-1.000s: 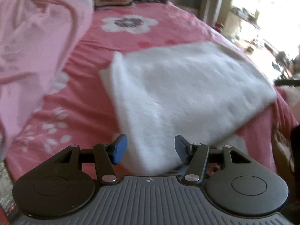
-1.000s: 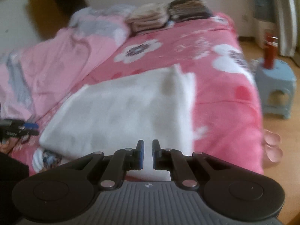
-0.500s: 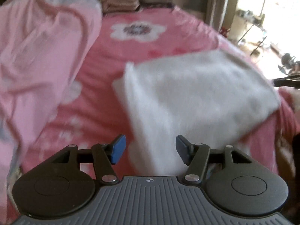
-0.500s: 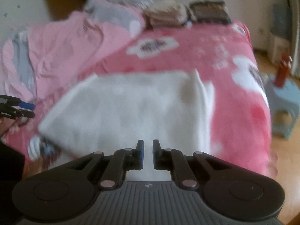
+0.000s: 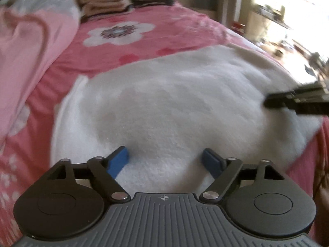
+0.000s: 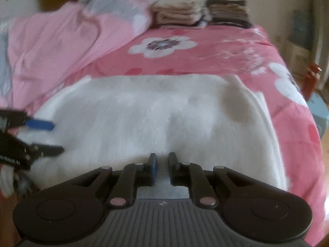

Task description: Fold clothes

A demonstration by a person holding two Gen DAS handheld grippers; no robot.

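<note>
- The white fleecy garment [image 5: 174, 103] lies spread flat on the pink flowered bed [image 5: 185, 26]. It fills the middle of both wrist views, and its near edge runs under both tools.
- The left tool [image 5: 165, 160] has just been opening and now stands wide. Its blue pads [image 5: 118, 162] sit low over the near edge at about 6 o'clock in its own view. White pile shows between them, but nothing is pinched.
- The right tool [image 6: 162, 167] has just eased open to a narrow slit. Its tips are at the near hem and hold no cloth that I can see.
- In the left view the right tool juts in at 3 o'clock, over the garment's right side. In the right view the left tool appears at 9 o'clock, over the left side.
- I judge the step to be taking the near edge at two points, ready to fold it away toward 12 o'clock.
- To do it well, open the right tool further before pressing in. So narrow a gap would likely skate over thick pile.
- Drive both tools down into the hem so that every layer is caught. Layered edges show at the right side.
- Lift evenly, so that the fold lands square, short of the folded stacks [image 6: 201, 13] at 12 o'clock.
</note>
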